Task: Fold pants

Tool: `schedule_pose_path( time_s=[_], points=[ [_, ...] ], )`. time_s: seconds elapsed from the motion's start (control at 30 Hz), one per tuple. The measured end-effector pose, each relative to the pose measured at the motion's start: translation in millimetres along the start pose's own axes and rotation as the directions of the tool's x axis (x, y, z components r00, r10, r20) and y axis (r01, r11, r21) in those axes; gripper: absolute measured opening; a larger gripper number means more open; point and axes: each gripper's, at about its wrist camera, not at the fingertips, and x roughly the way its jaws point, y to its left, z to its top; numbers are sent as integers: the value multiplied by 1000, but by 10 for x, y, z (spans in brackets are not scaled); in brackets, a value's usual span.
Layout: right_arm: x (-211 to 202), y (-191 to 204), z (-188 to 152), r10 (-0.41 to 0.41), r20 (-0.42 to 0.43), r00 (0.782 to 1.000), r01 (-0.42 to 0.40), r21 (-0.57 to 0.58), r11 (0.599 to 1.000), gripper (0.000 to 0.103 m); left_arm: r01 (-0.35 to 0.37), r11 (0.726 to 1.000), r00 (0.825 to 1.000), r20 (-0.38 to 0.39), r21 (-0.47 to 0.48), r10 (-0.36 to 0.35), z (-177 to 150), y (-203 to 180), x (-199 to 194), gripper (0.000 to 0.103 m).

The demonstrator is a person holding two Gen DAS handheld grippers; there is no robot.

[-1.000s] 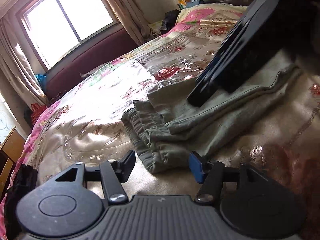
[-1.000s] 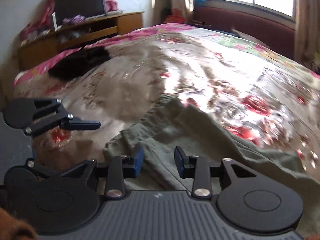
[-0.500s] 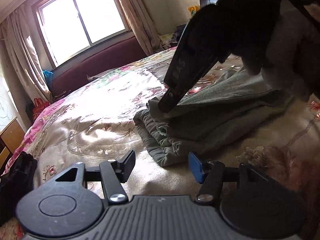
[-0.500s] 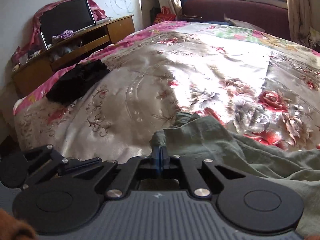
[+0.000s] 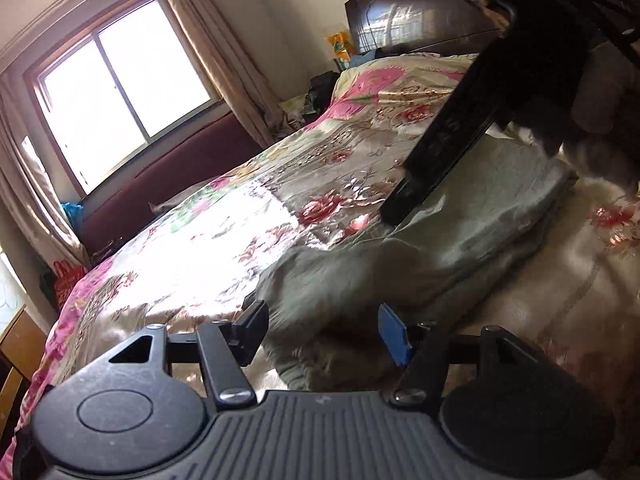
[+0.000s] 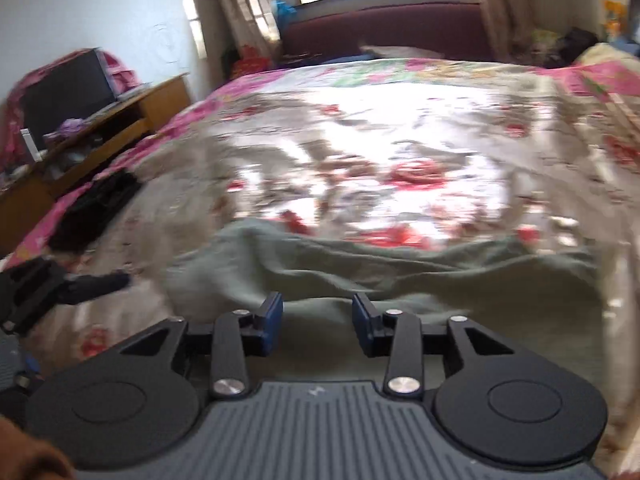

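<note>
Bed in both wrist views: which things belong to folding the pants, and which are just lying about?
For the job:
- grey-green cotton pants, part folded
- left gripper, open
- right gripper, jaws opening, nothing pinched

Lying about:
- black garment at the bed's edge
- wooden TV cabinet
- floral satin bedspread

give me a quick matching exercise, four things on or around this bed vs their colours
Things:
1. pants
2. tool pads
3. window seat
4. bundle near the bed's edge

Colours:
a. blue
b. black
c. grey-green
d. maroon

Pairs: 1-c, 2-a, 3-d, 4-b
</note>
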Motion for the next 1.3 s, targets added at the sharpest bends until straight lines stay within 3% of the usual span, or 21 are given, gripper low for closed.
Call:
schedule_pose_path(
  time_s=[0.07, 0.2, 0.33, 0.4, 0.47, 0.57, 0.67, 0.77, 0.87, 0.93, 0.97, 1.0, 1.07, 1.17, 1.3],
  points=[
    [-22, -479, -55, -126, -15, 992, 127, 95, 987, 41, -7, 999, 1000, 8, 44, 6, 98, -76, 80, 75],
    [151, -1080, -61, -243, -8, 970, 242, 152, 958, 38, 23, 995, 999, 39, 96, -27, 313, -188, 162, 78],
    [565, -1615, -69, -387, -134, 912, 408, 217, 887, 36, 63, 992, 998, 11, 108, -65, 457, -332, 410, 79],
    [441, -1795, -74, -308, -108, 945, 326, 325, 888, 40, 100, 992, 995, -33, 83, -98, 506, -391, 600, 79],
    [261, -1847, -27, -216, -43, 975, 217, 375, 901, 41, 99, 990, 995, -30, 98, -97, 535, -453, 675, 79],
    [261, -1854, 59, -150, -29, 988, 150, 366, 918, 50, 137, 981, 990, -43, 138, -133, 519, -545, 676, 79],
    [625, -1852, 81, -201, -140, 969, 235, 298, 925, 50, 149, 970, 986, -109, 194, -130, 341, -658, 711, 80],
    [731, -1990, 162, -226, -109, 968, 251, 373, 893, 33, 147, 971, 983, -137, 187, -122, 231, -687, 721, 80],
    [522, -2139, 195, -208, -57, 976, 209, 488, 848, 35, 144, 970, 985, -126, 194, -121, 277, -678, 640, 80],
    [258, -2103, 103, -170, -31, 985, 164, 483, 860, 36, 130, 969, 989, -93, 210, -112, 305, -668, 566, 80],
    [99, -2057, 5, -145, -32, 989, 143, 477, 867, 41, 130, 970, 990, -81, 208, -115, 321, -659, 541, 80],
    [-10, -2026, -91, -123, -41, 991, 128, 476, 870, 47, 131, 971, 990, -71, 199, -119, 347, -651, 539, 80],
    [-155, -1962, -298, -107, -80, 991, 132, 467, 875, 49, 127, 975, 992, -46, 183, -121, 374, -636, 526, 80],
    [-184, -1922, -572, -4, -123, 992, 68, 517, 854, 50, 112, 979, 994, -28, 172, -109, 438, -647, 547, 80],
    [-107, -1929, -646, 116, -84, 990, -48, 566, 823, 50, 135, 976, 991, -14, 171, -134, 507, -639, 458, 83]
  ],
)
